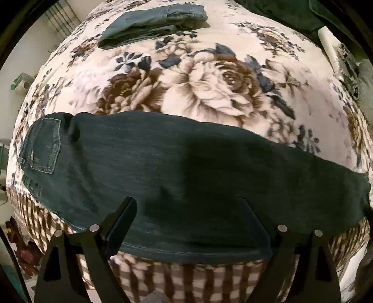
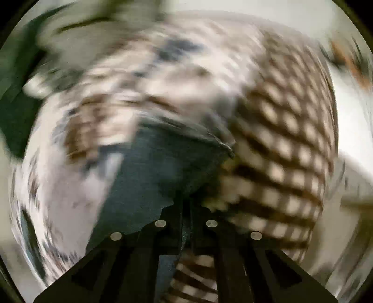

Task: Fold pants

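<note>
Dark green jeans [image 1: 163,167] lie lengthwise across a floral blanket [image 1: 209,88], folded in half along the legs, waist and back pocket at the left, hems at the right. My left gripper [image 1: 188,202] is open and empty, its fingers hovering over the near edge of the jeans. In the blurred right wrist view my right gripper [image 2: 186,200] is shut on the jeans' leg end [image 2: 167,163], pinching the cloth between its fingers [image 2: 174,214].
A second folded pair of blue jeans [image 1: 151,23] lies at the far side of the blanket. A dark garment [image 1: 291,16] and a white roll [image 1: 328,44] sit at the far right. The checked blanket border [image 1: 186,279] hangs at the near edge.
</note>
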The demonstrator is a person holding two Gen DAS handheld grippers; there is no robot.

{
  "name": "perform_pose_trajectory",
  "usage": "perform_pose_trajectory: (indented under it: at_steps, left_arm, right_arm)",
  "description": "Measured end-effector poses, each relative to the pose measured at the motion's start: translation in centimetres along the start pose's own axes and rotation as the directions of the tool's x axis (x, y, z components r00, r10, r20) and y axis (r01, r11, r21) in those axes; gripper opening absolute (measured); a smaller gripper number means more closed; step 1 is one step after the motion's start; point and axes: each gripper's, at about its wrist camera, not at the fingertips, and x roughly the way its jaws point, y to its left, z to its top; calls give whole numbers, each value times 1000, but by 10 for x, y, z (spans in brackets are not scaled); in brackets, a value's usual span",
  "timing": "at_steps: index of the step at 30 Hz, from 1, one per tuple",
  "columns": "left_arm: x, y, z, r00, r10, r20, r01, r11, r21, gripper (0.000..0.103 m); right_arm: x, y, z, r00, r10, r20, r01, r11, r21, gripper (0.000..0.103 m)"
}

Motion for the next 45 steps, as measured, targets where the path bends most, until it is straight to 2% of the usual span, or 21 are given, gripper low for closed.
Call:
perform_pose_trajectory:
  at_steps: [2, 4, 6, 7, 9, 11, 14, 16, 17, 20, 22, 24, 27, 30, 34, 37, 39, 40, 42, 43, 45]
  left_arm:
    - [-4, -2, 0, 1000, -1, 14, 1, 1000, -8, 90]
    - [-8, -1, -1, 1000, 5, 25, -5, 1000, -20, 90]
    - [-7, 6, -2, 1000, 4, 17, -3, 999, -44, 90]
    - [-7, 9, -2, 1000, 6, 9, -5, 999, -54, 90]
    - [-10, 22, -4, 1000, -4, 0, 4, 996, -84, 90]
    - [-19, 46, -7, 1000, 0, 12, 1, 993, -117, 90]
    - [-33, 93, -11, 1000, -4, 22, 8, 984, -178, 90]
    - [-37, 133, -14, 1000, -5, 20, 10, 974, -228, 90]
    - [-38, 158, -15, 1000, 5, 14, -1, 966, -258, 90]
    - [-30, 237, -16, 1000, 8, -23, -16, 928, -371, 90]
    - [-19, 302, -18, 1000, -7, -22, -5, 872, -489, 90]
    - [-7, 344, -19, 999, -35, -17, 19, 827, -562, 90]
    - [18, 397, -13, 995, -98, -12, 67, 760, -646, 89]
    - [40, 427, -5, 987, -164, 6, 122, 710, -694, 89]
    - [70, 434, 10, 972, -236, 1, 168, 692, -702, 89]
    - [77, 435, 12, 971, -238, 22, 185, 691, -699, 87]
    - [75, 437, 15, 973, -222, 57, 199, 698, -688, 63]
    - [71, 436, 19, 972, -222, 82, 218, 709, -671, 42]
    - [63, 432, 24, 977, -189, 101, 210, 746, -633, 27]
    - [55, 429, 27, 980, -159, 116, 197, 769, -608, 19]
    - [41, 426, 28, 980, -134, 145, 194, 789, -583, 15]
  right_arm:
    - [-30, 25, -7, 994, 27, 109, -11, 989, -146, 5]
    - [-34, 27, -11, 990, -22, 140, 51, 976, -211, 5]
    - [3, 24, -9, 997, -80, -11, 77, 977, -198, 11]
    - [18, 15, -2, 989, -106, -103, 85, 978, -189, 14]
    - [25, 5, -11, 972, -57, -229, 30, 992, -119, 26]
    - [3, 7, -26, 974, -30, -226, 7, 995, -100, 31]
    - [-36, 31, -80, 964, 47, -261, -81, 989, -121, 31]
    - [-53, 58, -133, 926, 142, -351, -199, 971, -134, 31]
    - [-55, 70, -159, 897, 178, -405, -250, 959, -132, 31]
    - [-45, 112, -250, 787, 236, -571, -349, 932, -97, 31]
    - [-35, 138, -300, 735, 267, -624, -385, 921, -58, 31]
    - [-23, 156, -332, 706, 304, -640, -407, 913, -15, 31]
    - [-7, 173, -368, 710, 330, -622, -391, 919, 40, 31]
    - [21, 190, -373, 739, 316, -596, -351, 934, 60, 31]
    - [43, 191, -371, 760, 324, -563, -316, 942, 116, 31]
    - [36, 198, -373, 782, 314, -538, -305, 946, 109, 33]
    - [32, 202, -373, 797, 298, -526, -303, 950, 78, 31]
    - [29, 204, -375, 805, 288, -518, -299, 952, 64, 28]
    - [32, 208, -372, 823, 259, -505, -282, 959, 33, 11]
    - [29, 202, -368, 828, 259, -498, -282, 959, 30, 10]
    - [19, 196, -364, 839, 260, -479, -291, 957, 9, 3]
